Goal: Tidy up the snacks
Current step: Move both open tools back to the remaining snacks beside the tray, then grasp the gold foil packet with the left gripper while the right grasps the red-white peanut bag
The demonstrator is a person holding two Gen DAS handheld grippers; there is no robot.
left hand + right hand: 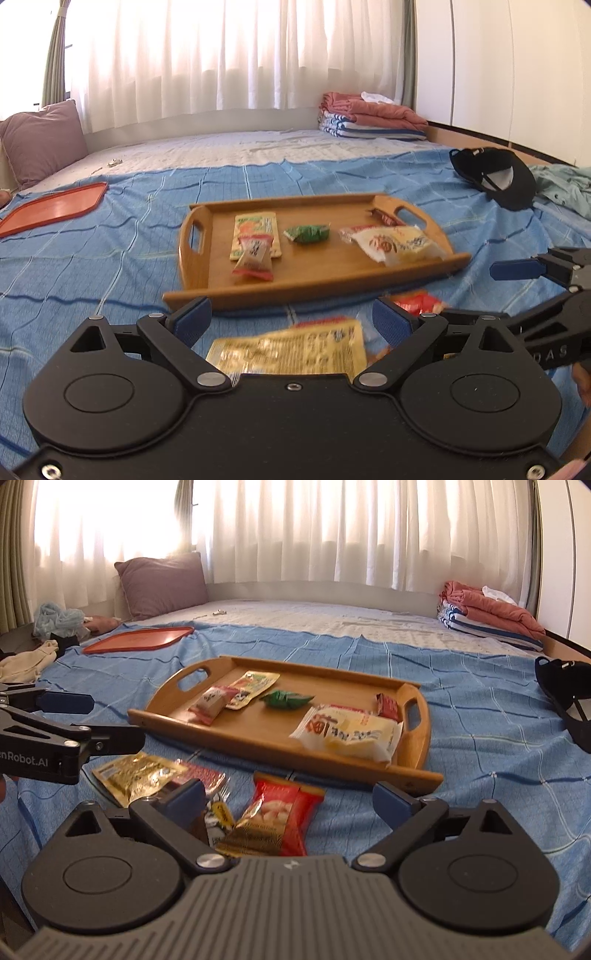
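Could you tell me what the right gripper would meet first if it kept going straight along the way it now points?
Most likely the red snack packet lying on the blue bedspread between the open right gripper's fingers; the wooden tray lies beyond it.

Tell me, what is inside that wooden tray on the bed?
The wooden tray holds five snack packets: a flat orange-green one partly under a small pink one, a green one, a big white-yellow one and a small red one. Anything beneath them is hidden.
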